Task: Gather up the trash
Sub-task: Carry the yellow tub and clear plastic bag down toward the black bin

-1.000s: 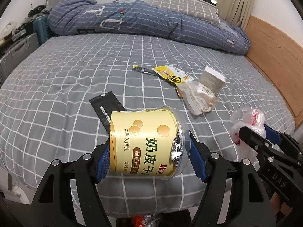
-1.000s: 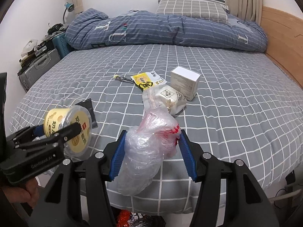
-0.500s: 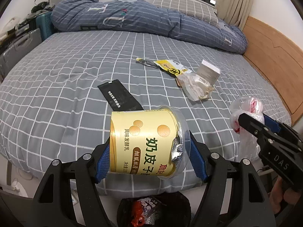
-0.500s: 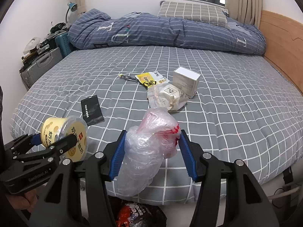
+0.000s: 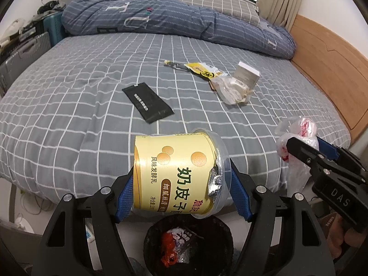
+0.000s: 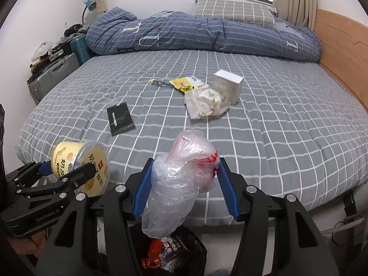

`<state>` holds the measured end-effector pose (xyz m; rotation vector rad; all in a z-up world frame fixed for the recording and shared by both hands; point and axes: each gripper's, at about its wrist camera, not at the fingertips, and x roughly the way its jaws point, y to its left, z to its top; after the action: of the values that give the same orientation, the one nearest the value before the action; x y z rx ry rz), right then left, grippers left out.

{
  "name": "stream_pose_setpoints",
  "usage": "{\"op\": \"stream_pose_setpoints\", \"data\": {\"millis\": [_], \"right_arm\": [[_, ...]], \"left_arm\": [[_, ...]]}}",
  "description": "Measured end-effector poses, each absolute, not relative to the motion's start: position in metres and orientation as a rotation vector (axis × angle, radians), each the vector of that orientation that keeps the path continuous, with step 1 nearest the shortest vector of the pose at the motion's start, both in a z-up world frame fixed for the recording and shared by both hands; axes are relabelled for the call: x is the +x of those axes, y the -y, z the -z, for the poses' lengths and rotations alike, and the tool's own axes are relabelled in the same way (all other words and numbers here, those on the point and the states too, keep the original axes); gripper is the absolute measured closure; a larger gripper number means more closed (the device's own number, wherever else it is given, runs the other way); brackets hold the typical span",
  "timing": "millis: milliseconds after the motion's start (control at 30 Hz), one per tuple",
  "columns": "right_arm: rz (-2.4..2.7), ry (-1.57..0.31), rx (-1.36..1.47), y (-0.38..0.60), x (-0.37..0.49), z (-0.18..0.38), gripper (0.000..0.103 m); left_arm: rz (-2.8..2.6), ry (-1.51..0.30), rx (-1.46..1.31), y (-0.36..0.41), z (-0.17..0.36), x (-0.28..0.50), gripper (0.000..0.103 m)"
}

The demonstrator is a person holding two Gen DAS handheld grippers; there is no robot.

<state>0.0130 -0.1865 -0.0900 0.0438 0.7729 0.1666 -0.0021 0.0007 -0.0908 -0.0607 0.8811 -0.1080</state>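
Observation:
My left gripper (image 5: pixel 181 191) is shut on a yellow yogurt cup (image 5: pixel 177 174), held on its side above a black bin (image 5: pixel 188 243) on the floor at the bed's foot. My right gripper (image 6: pixel 184 188) is shut on a crumpled clear plastic bag (image 6: pixel 181 181) with red print, held above the same bin (image 6: pixel 170 250). The left gripper and cup also show in the right wrist view (image 6: pixel 78 168). On the bed lie a black sachet (image 5: pixel 147 102), a yellow wrapper (image 5: pixel 203 70), a clear wrapper (image 5: pixel 231 88) and a white box (image 5: pixel 247 73).
The bed (image 5: pixel 69 87) has a grey checked sheet, with a blue duvet (image 5: pixel 161 23) and pillow at the far end. A wooden bed frame (image 5: pixel 331 69) runs along the right. Suitcases (image 6: pixel 55 76) stand on the left. The bin holds red and silver wrappers.
Both grippers have pulled back from over the bed towards its foot, carrying the cup and the bag. The black bin has come into view below them.

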Motion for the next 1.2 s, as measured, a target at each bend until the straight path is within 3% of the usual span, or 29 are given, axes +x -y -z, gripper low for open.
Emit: {"op": "stream_pose_setpoints", "data": {"millis": [800,1200], "right_arm": [[-0.169,-0.897,0.029,0.161,-0.049,0.132,0.05],[-0.205,-1.039,0.044,0.144,-0.071,0.177,0.05]], "left_arm": [[0.091,-0.985,-0.099,-0.023,0.128,-0.066,0.034],[0.029,-1.108,-0.109,-0.041,0.176,-0.094,0.034]]}}
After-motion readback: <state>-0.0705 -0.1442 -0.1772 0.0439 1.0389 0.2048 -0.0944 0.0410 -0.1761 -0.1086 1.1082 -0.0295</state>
